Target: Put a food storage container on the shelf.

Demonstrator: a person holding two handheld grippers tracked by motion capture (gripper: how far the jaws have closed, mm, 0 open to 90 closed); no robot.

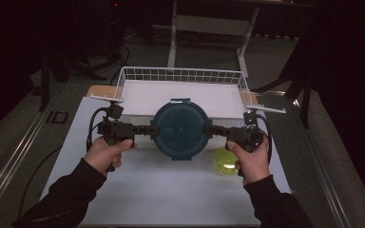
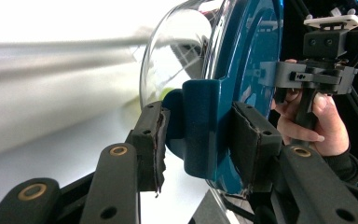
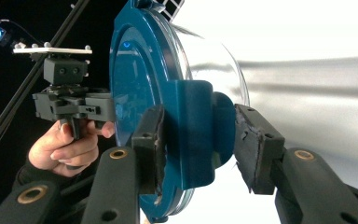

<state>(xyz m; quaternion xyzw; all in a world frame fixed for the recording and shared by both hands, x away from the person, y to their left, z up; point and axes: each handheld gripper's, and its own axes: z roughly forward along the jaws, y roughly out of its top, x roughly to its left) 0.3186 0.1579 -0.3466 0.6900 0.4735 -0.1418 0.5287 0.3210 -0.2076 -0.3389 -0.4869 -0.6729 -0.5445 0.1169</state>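
A round clear container with a dark teal lid [image 1: 180, 128] hangs level above the white mat, in front of the wire basket. My left gripper [image 1: 153, 129] is shut on the teal clip at its left side, and my right gripper [image 1: 209, 129] is shut on the clip opposite. In the left gripper view my pads [image 2: 151, 140] squeeze the teal clip [image 2: 205, 126], with the glass bowl [image 2: 177, 56] to the left of it. In the right gripper view the lid [image 3: 135, 70] stands on edge, and the right gripper [image 3: 200, 144] clamps its clip.
A yellow-green ball [image 1: 225, 161] lies on the white mat [image 1: 161, 190] just beside the right hand. A white wire basket [image 1: 180, 75] with a flat white floor stands at the back. Table legs and dark stands rise beyond it.
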